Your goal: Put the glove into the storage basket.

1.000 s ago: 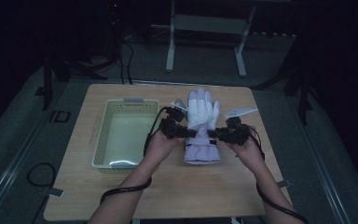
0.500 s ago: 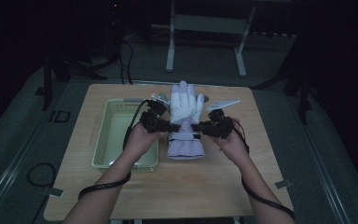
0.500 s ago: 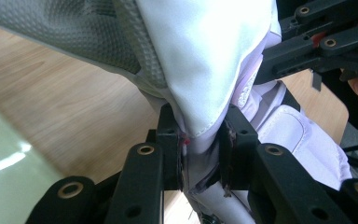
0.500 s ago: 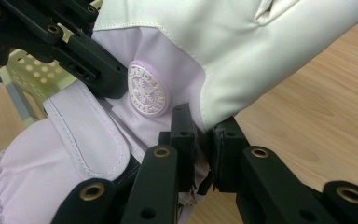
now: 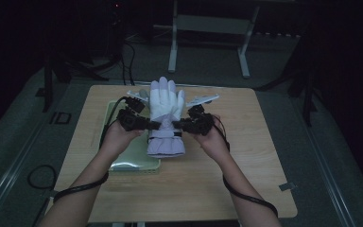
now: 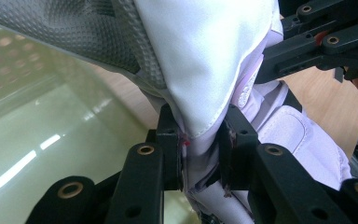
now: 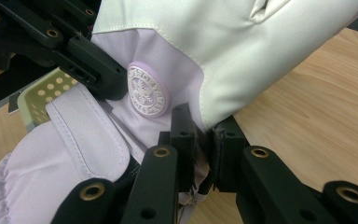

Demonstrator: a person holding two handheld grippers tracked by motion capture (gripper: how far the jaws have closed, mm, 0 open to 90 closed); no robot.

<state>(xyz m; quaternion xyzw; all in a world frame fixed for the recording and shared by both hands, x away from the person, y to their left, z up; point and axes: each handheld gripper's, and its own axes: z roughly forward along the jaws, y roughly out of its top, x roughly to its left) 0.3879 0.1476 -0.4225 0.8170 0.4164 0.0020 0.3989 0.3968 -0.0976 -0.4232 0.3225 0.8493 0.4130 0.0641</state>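
1. Pinching the glove's [image 5: 166, 118] left edge, my left gripper [image 6: 200, 154] is clamped on thin fabric above the green basket [image 5: 111, 116]; it could slide out.
2. My right gripper [image 7: 203, 149] nips the right seam over the table [image 5: 255, 156]; pulling unevenly would twist the glove.

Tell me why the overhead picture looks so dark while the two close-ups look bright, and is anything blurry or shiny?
High view: dim, with a dark room around the table; the glove is palest. Left gripper view: well lit, white glare streaks on the green basket, the nearest jaws and cloth soft. Right gripper view: bright, the round badge sharp.
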